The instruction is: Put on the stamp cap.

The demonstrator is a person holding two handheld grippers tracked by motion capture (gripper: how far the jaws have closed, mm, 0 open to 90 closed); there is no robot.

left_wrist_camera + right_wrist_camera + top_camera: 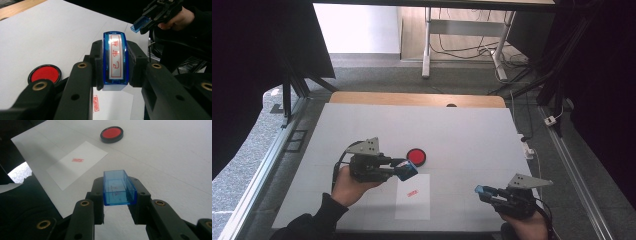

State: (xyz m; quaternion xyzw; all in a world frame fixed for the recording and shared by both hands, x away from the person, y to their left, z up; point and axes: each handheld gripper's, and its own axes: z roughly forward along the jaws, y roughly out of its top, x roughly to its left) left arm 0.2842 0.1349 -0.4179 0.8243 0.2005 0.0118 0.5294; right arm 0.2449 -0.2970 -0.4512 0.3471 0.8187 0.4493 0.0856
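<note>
Left tongs (407, 169) pinching blue stamp (115, 60) across its narrow sides, held clear of the surface (462, 130); stamp face with red characters turned up toward the riding camera, long axis running straight out along the jaws. Right tongs (482, 190) pinching blue transparent cap (119, 187), open mouth facing forward and away from the hand, long axis also in line with the jaws. In left gripper view, cap (140, 23) up and to the right of the stamp, well apart, open end angled roughly back toward it. Likely step: recapping, so key relation = cap mouth versus stamp face; both long axes need lining up before sliding together. Stamp lying left of and farther up the surface than the cap in high view; gap between the two hands bare, plenty of room to close it. White paper (413, 196) flat on the surface between the hands, nearer the left, red imprint (412, 192) already on it. Red ink pad (416, 156) just beyond the stamp, lid off, just beside the left tongs; worth steering clear of. Right hand close to the near edge and right edge of the surface, left hand nearer the middle. Either hand could travel; right has the open path leftward.
</note>
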